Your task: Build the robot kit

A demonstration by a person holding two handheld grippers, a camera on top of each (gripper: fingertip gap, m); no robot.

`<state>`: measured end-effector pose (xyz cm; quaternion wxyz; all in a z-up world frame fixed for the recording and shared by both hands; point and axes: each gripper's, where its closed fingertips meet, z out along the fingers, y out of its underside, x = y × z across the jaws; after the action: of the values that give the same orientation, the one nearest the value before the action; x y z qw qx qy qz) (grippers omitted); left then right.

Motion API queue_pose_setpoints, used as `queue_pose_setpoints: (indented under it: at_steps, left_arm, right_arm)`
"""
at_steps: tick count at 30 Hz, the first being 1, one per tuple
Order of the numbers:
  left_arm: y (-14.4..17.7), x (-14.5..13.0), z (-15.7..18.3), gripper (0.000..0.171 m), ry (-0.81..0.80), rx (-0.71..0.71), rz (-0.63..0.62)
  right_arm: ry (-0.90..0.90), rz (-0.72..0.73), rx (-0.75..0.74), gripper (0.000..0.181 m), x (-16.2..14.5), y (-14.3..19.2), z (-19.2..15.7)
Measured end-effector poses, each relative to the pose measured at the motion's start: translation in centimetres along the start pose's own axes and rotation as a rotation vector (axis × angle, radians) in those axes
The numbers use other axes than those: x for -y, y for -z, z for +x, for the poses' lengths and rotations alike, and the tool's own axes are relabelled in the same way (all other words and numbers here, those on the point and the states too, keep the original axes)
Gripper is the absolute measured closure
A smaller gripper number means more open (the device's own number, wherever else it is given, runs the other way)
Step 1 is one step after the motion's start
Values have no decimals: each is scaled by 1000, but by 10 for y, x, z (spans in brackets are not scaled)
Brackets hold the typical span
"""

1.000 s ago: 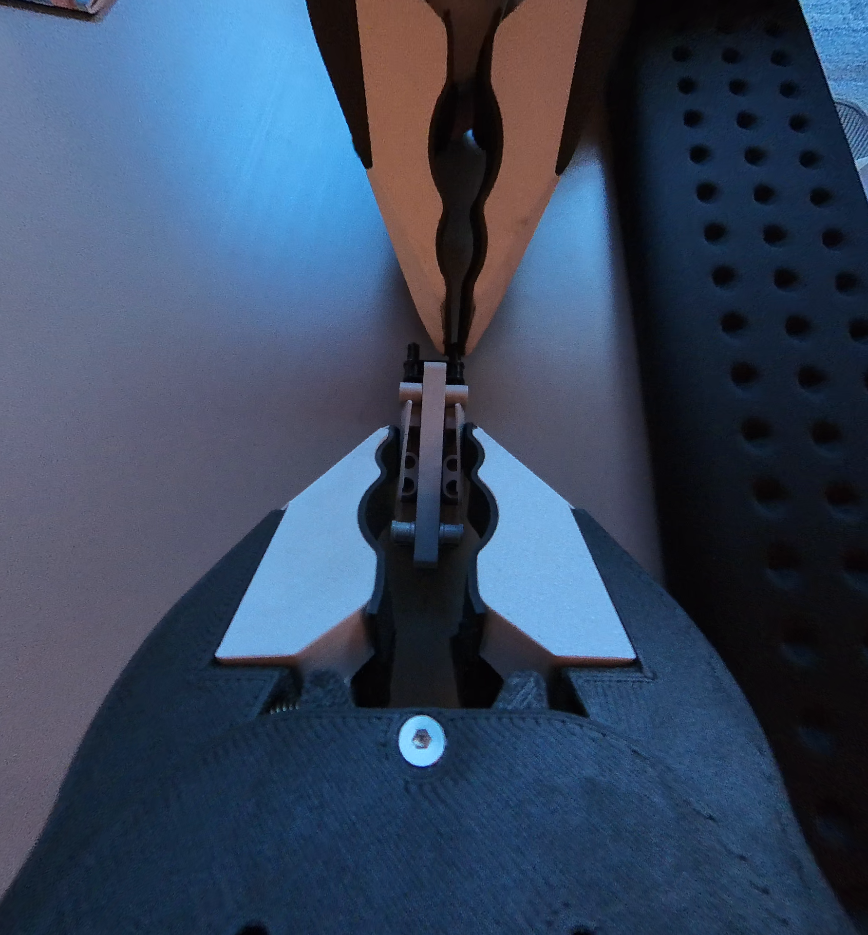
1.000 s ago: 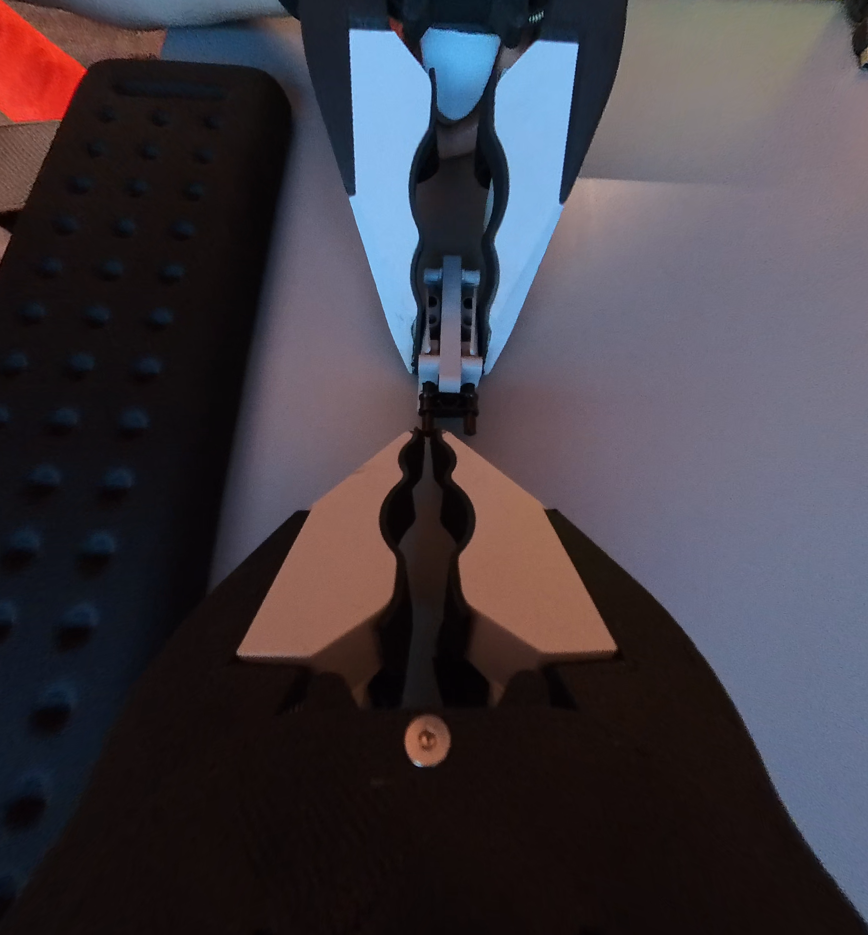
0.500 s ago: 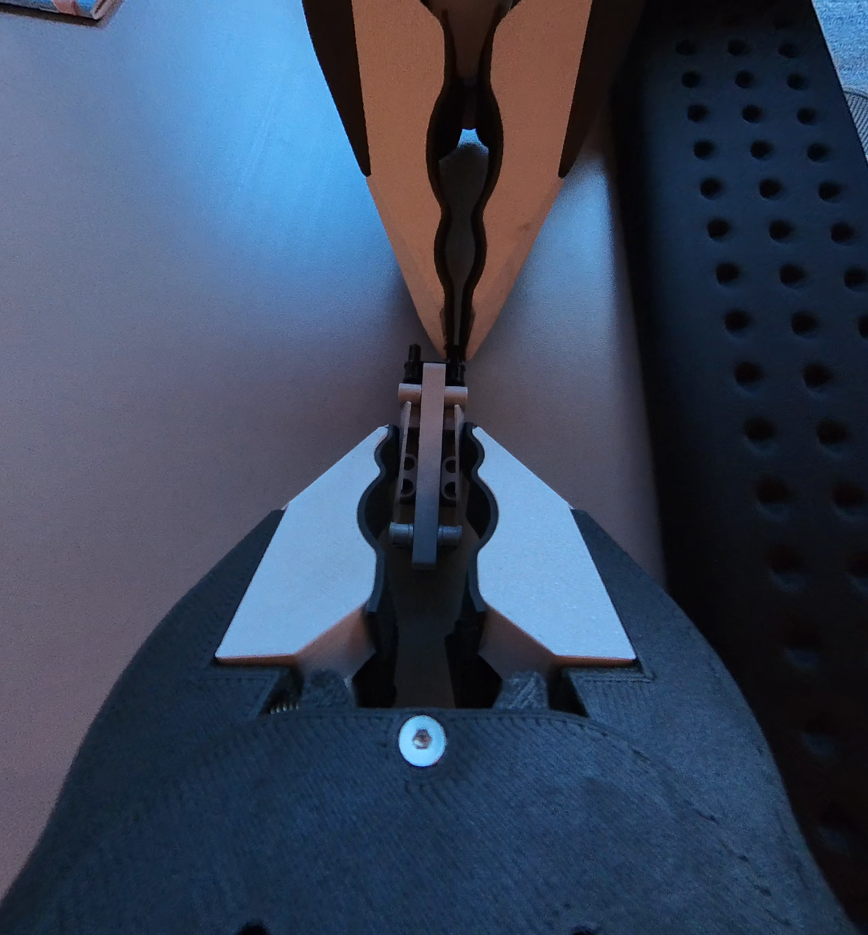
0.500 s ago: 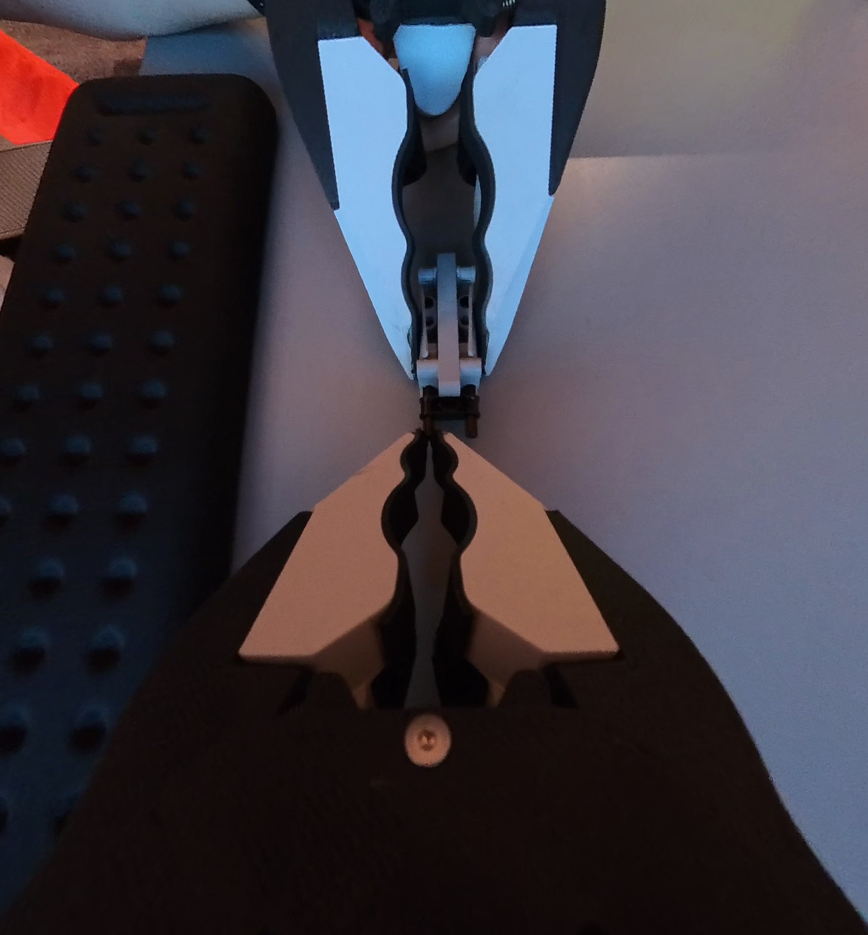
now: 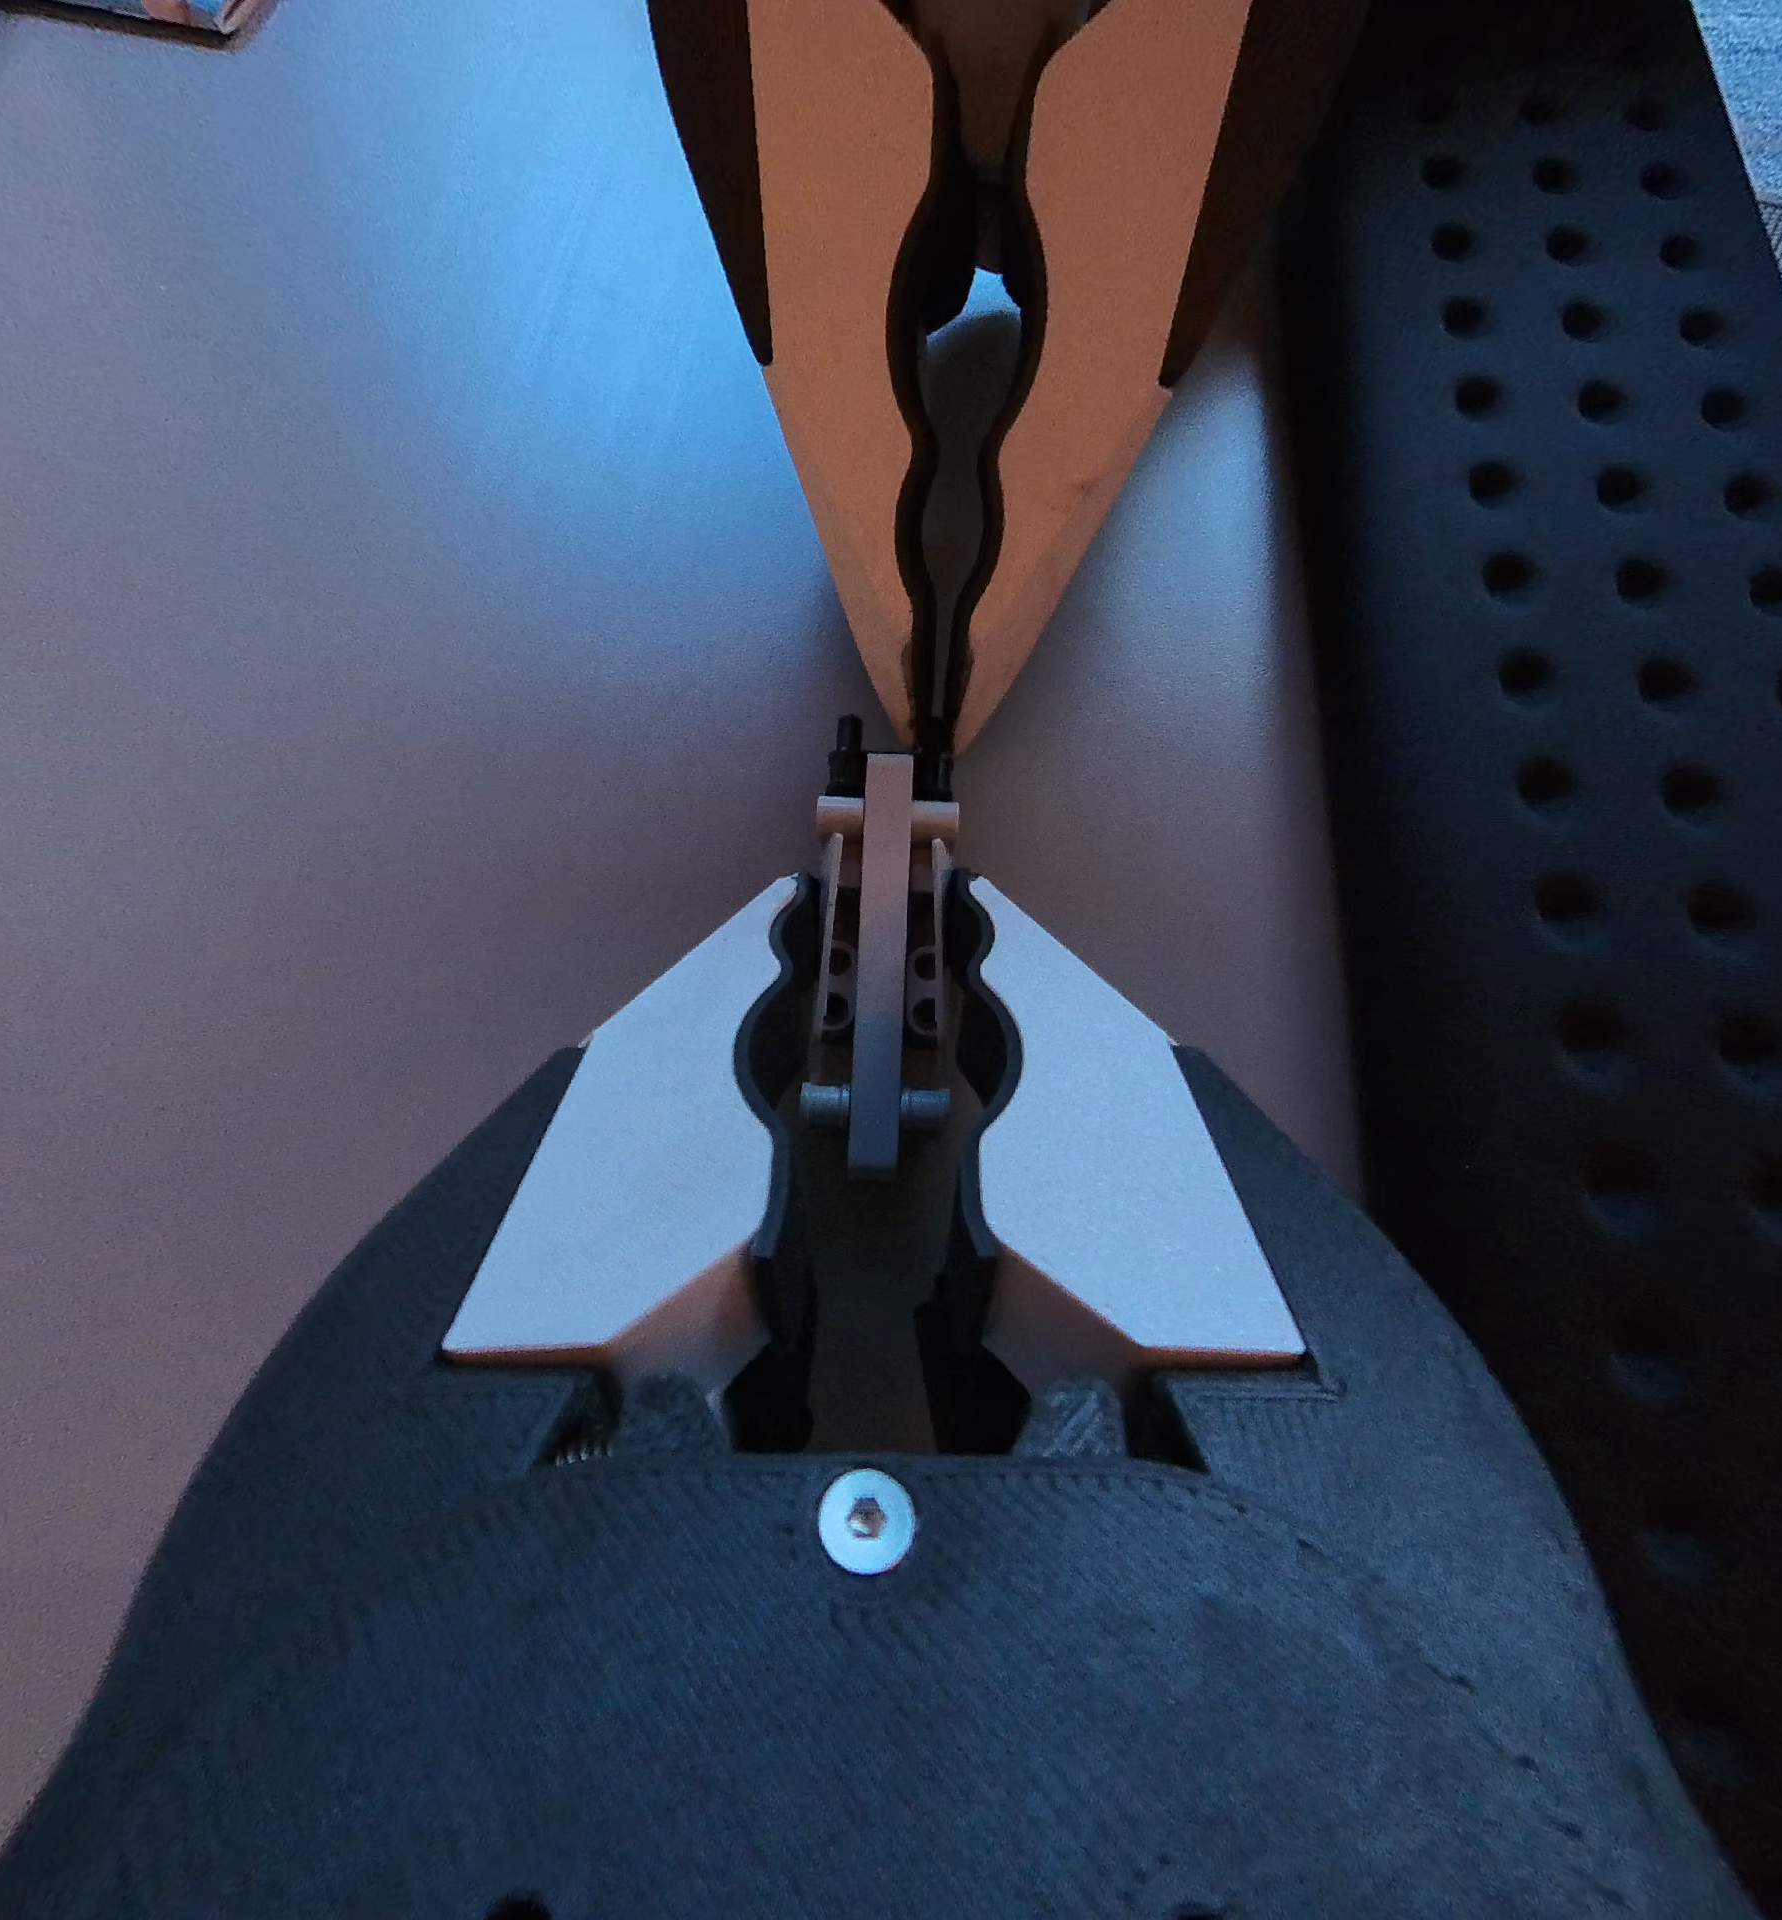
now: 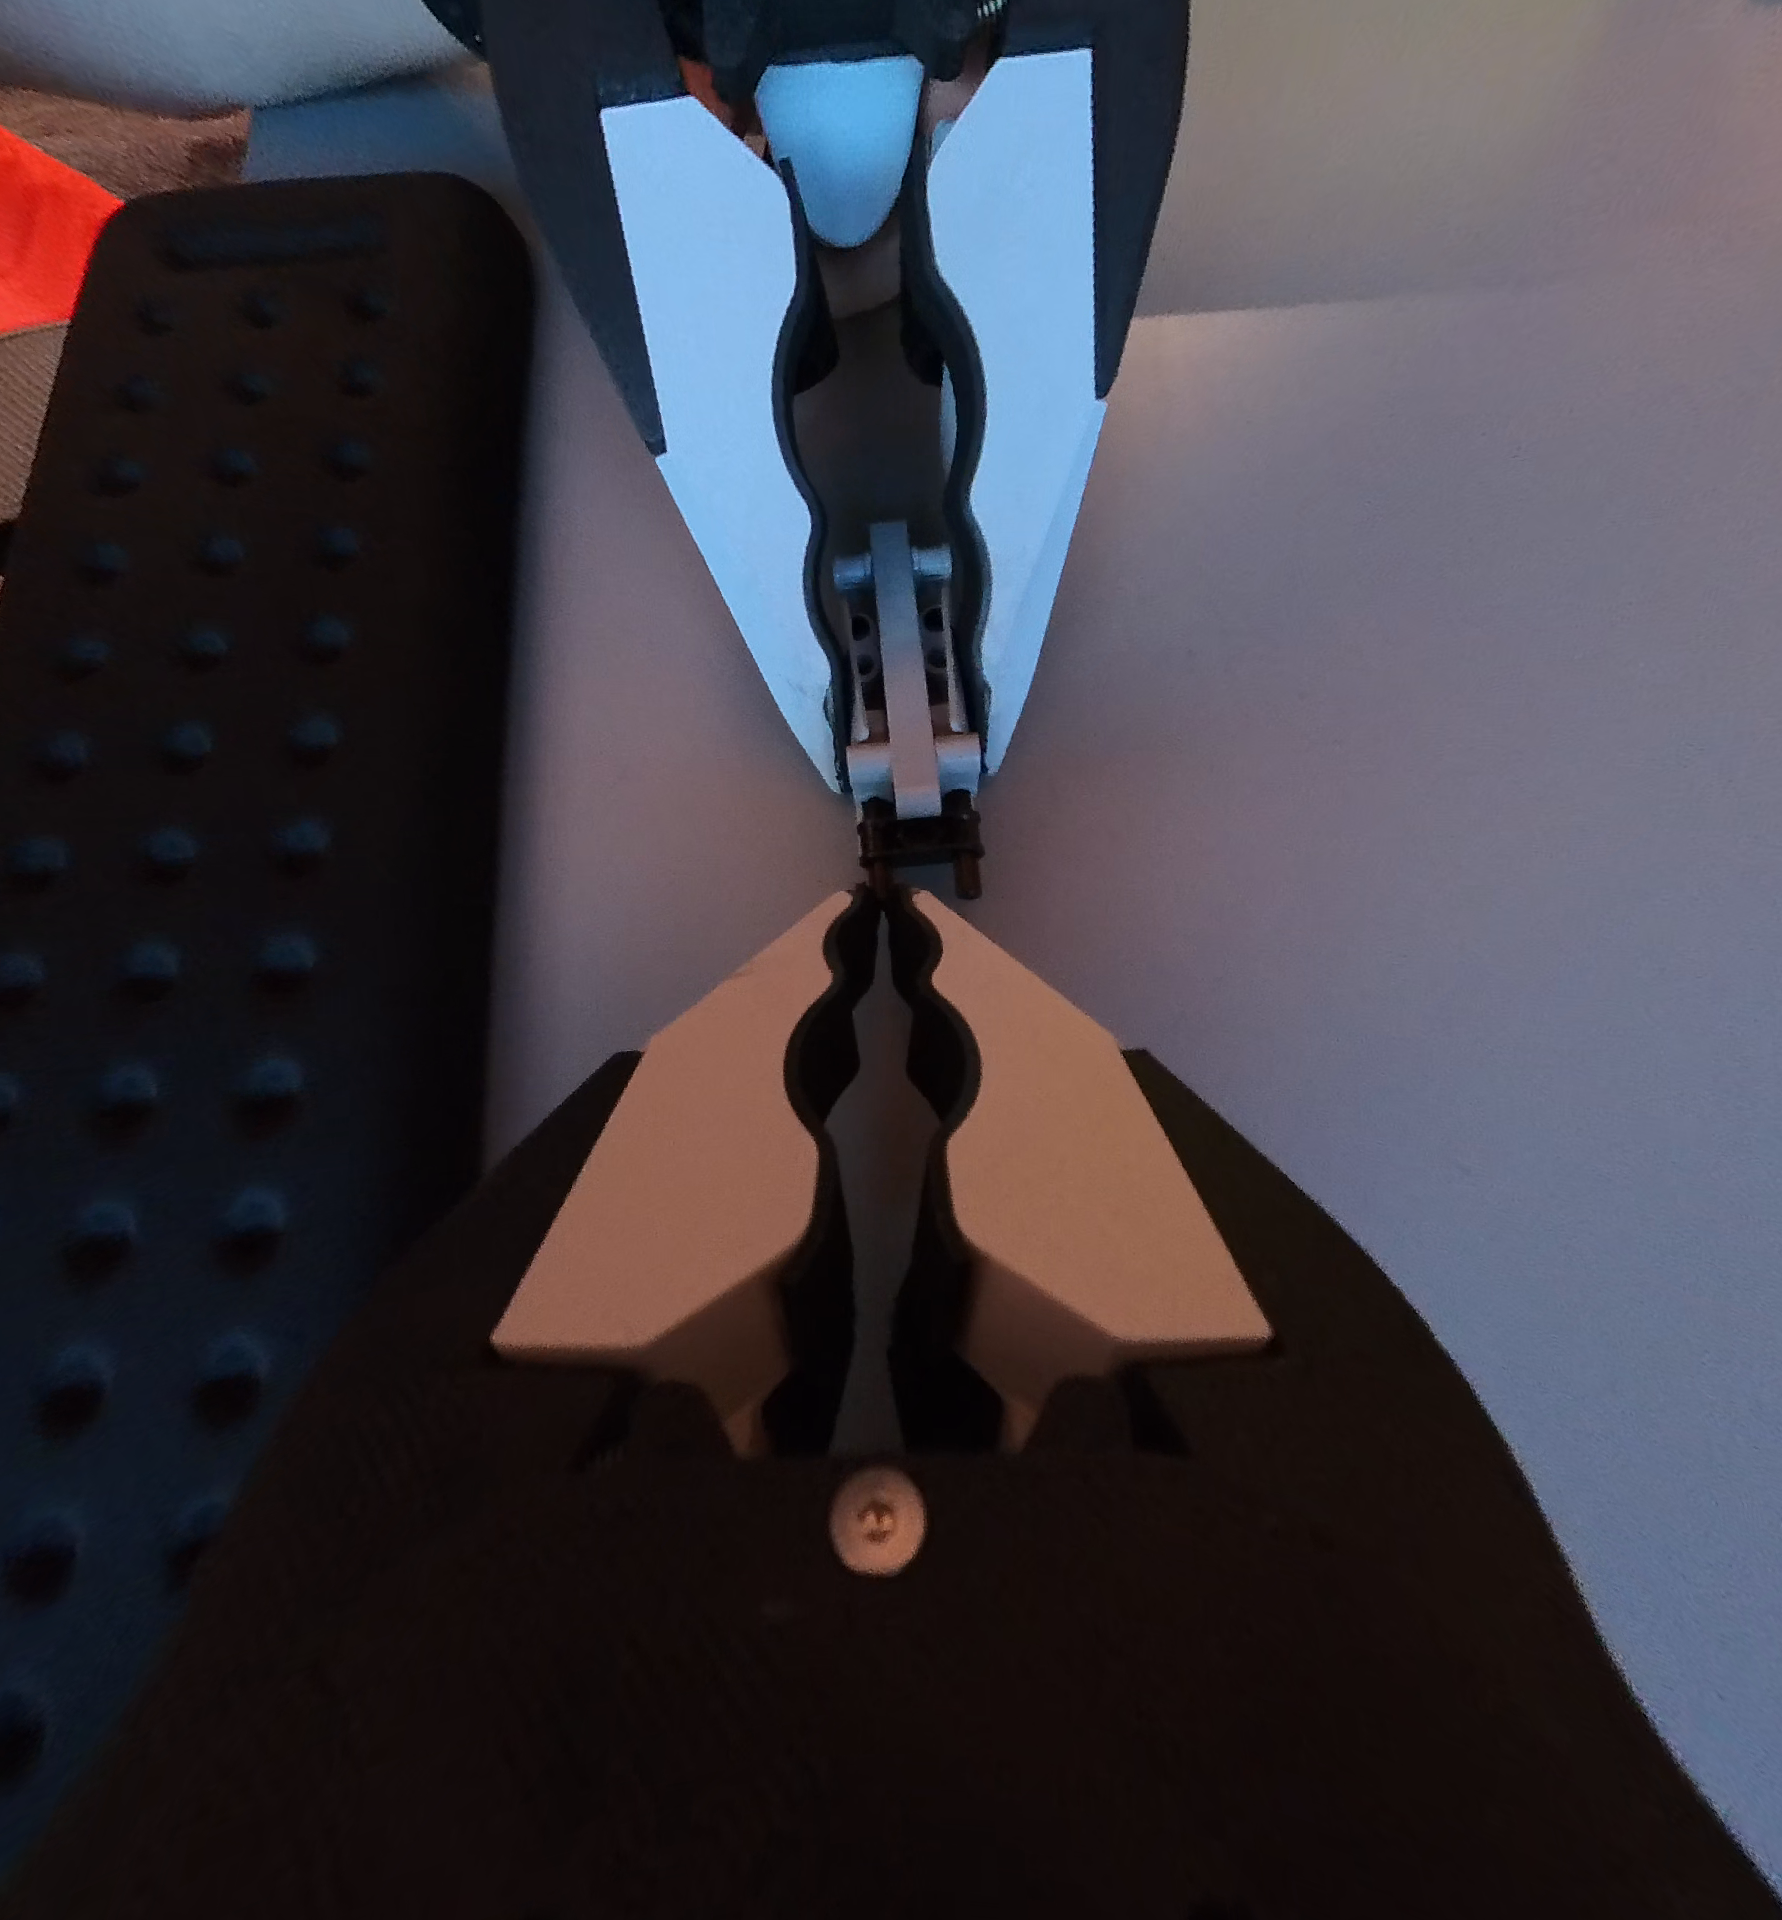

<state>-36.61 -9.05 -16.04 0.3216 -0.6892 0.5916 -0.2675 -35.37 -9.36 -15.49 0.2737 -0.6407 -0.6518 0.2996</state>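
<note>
My left gripper [image 5: 887,883] is shut on a small grey toy-brick assembly [image 5: 882,987] of holed beams and pins, held just above the table. Two black pins [image 5: 845,750] stick out of its far end. My right gripper [image 6: 882,899] faces it tip to tip and is shut on one black pin [image 6: 879,878]. A black cross piece [image 6: 918,836] joins the pins. In the right wrist view the left gripper [image 6: 908,774] holds the grey assembly [image 6: 908,675]. In the left wrist view the right gripper [image 5: 934,717] comes in from above.
A black mat with rows of holes [image 5: 1593,727] lies along the right of the grippers; the right wrist view shows it [image 6: 191,727] on the left. An orange item [image 6: 4,218] on grey cloth lies beyond it. The pale table [image 5: 347,623] spreads on the other side. Less than 4 cm separates the two grippers' tips.
Both grippers keep their hold and stay tip to tip. The views drift only slightly; the right gripper tilts a little relative to the left one.
</note>
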Motion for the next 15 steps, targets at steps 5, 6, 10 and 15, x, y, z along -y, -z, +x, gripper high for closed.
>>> queue_pose_setpoints:
  at_steps: [5, 6, 10, 15]
  left_arm:
    - [-1, 1, 3, 148, -18, -11, 2]
    - [-1, 1, 3, 148, -22, -11, 2]
    - [-1, 1, 3, 148, -20, -18, 3]
    - [-1, 1, 4, 148, -18, -23, 3]
  right_arm:
    - [-51, 14, 127, 174, -3, 5, -5]
    - [-44, 20, 136, 173, -4, 7, -6]
    - [3, 74, 37, 176, -4, 15, 12]
    - [60, 87, -5, 170, 1, 8, 15]
